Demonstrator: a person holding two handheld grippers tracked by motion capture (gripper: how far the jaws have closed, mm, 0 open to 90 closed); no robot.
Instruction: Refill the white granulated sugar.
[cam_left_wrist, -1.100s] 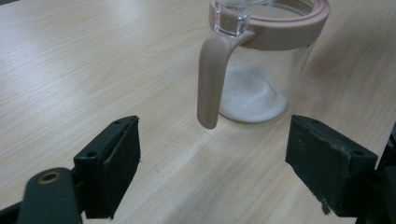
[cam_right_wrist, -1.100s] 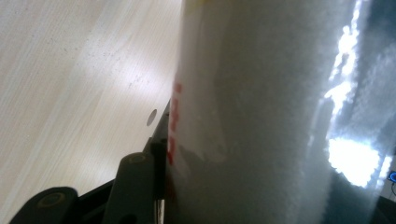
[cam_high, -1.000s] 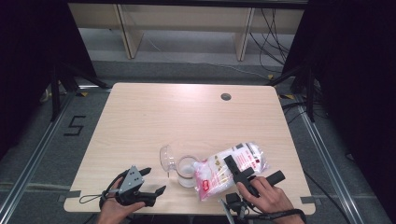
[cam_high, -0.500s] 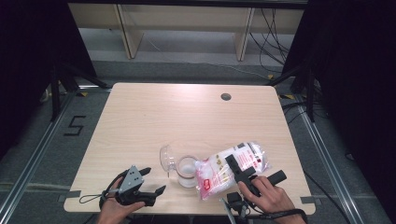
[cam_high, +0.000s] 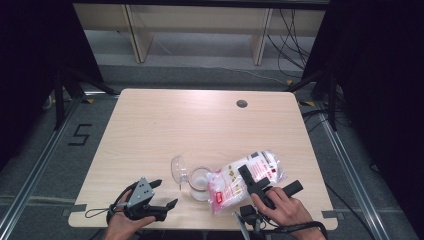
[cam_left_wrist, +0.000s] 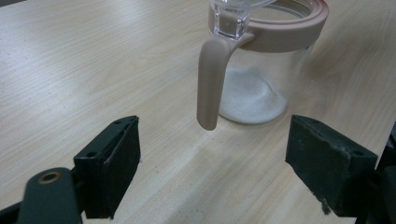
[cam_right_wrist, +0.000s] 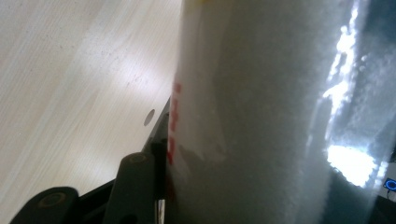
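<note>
Left gripper (cam_high: 162, 194) sits at the near-left edge of the table (cam_high: 165, 125), held in the person's left hand (cam_high: 122, 222); jaws wide apart with nothing between them, pointing toward the jar; in the left gripper view the pads (cam_left_wrist: 116, 161) frame bare tabletop just short of the jar's handle (cam_left_wrist: 210, 79), not touching it.

Glass jar (cam_high: 197, 182) stands upright near the front middle of the table; clear body, pinkish rim (cam_left_wrist: 285, 32), clear lid flipped open on its left side; a shallow layer of white granules (cam_left_wrist: 247, 95) in the bottom.

Plastic bag (cam_high: 247, 177) of white granules, red print on it, lies tilted just right of the jar, lower end at the jar's mouth; right gripper (cam_high: 257, 182) clamped on the bag, right hand (cam_high: 285, 207) behind it; the right gripper view has the bag (cam_right_wrist: 261, 116) pressed against the jaw.
</note>
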